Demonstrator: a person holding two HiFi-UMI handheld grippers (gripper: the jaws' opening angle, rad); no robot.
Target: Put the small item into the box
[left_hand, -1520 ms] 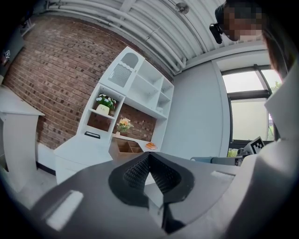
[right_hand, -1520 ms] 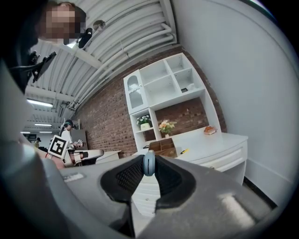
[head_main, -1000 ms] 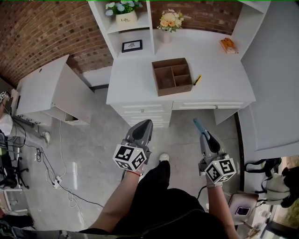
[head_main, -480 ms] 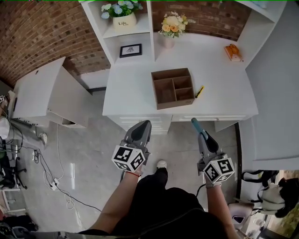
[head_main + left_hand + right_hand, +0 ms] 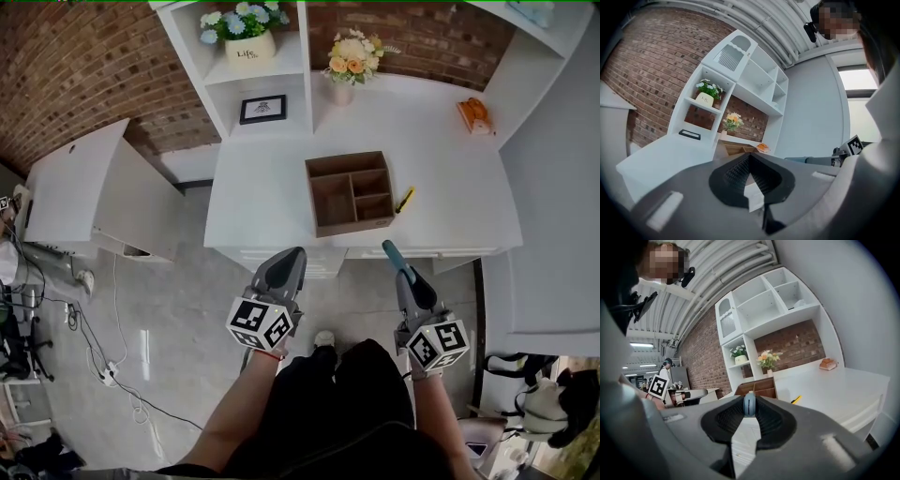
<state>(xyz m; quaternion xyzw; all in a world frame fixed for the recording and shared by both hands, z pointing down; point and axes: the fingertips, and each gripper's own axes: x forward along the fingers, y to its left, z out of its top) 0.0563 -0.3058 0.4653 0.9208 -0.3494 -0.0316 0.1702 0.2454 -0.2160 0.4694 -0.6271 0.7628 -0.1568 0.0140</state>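
Observation:
A brown wooden box (image 5: 350,192) with several compartments stands on the white desk (image 5: 272,187); it also shows ahead in both gripper views (image 5: 757,387) (image 5: 735,150). A small yellow item (image 5: 405,200) lies on the desk just right of the box (image 5: 796,400). My right gripper (image 5: 401,270) hovers over the floor in front of the desk, shut on a blue-grey stick-like item (image 5: 391,251), which shows end-on between the jaws (image 5: 749,405). My left gripper (image 5: 295,254) is level with it to the left, shut with nothing in it (image 5: 749,157).
A flower vase (image 5: 343,91), a framed picture (image 5: 262,109) and a potted plant (image 5: 247,47) sit on the desk's back and its shelves. An orange object (image 5: 474,112) lies at the far right. A white cabinet (image 5: 89,192) stands left; cables (image 5: 112,361) trail over the floor.
The desk and box have slid lower and nearer in the head view as the person stepped toward them. Both grippers keep their pose, the right still holding the blue item.

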